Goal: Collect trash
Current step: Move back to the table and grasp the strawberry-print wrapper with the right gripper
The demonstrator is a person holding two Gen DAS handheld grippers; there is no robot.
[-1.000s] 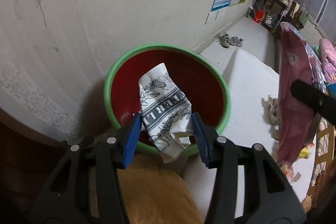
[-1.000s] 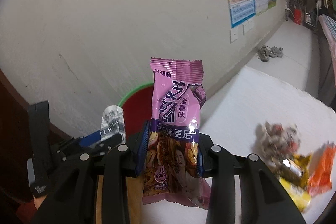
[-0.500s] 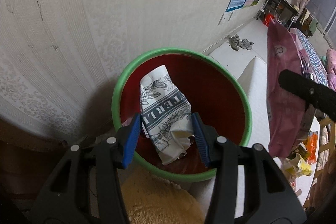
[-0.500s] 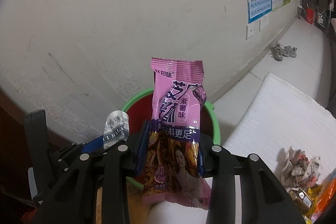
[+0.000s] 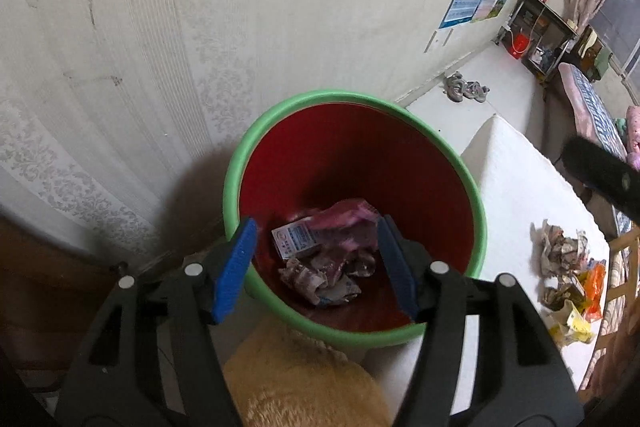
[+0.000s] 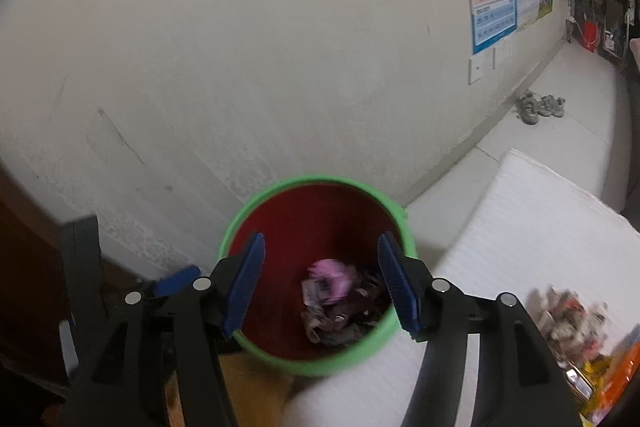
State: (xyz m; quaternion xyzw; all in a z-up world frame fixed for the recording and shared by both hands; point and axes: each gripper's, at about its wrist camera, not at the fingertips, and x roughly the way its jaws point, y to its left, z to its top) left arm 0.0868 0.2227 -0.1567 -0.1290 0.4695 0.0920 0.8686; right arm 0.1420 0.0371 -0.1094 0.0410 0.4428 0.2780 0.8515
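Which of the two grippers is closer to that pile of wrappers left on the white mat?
Right, as far as I can tell. The right gripper hangs over the bin, nearer the wrapper pile; the left gripper is farther from it.

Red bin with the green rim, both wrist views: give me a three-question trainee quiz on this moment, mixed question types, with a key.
1. True or false: the left gripper is shut on a wrapper.
2. Multiple choice: where does the pink wrapper lie? A) on the white mat, B) at the bottom of the bin, C) between the right gripper's fingers.
3. Short answer: where is trash not yet collected?

Key
1. False: both grippers are open and hold nothing, above the bin.
2. B: it lies among crumpled wrappers on the bin's floor.
3. On the white mat, a pile of loose wrappers right of the bin.
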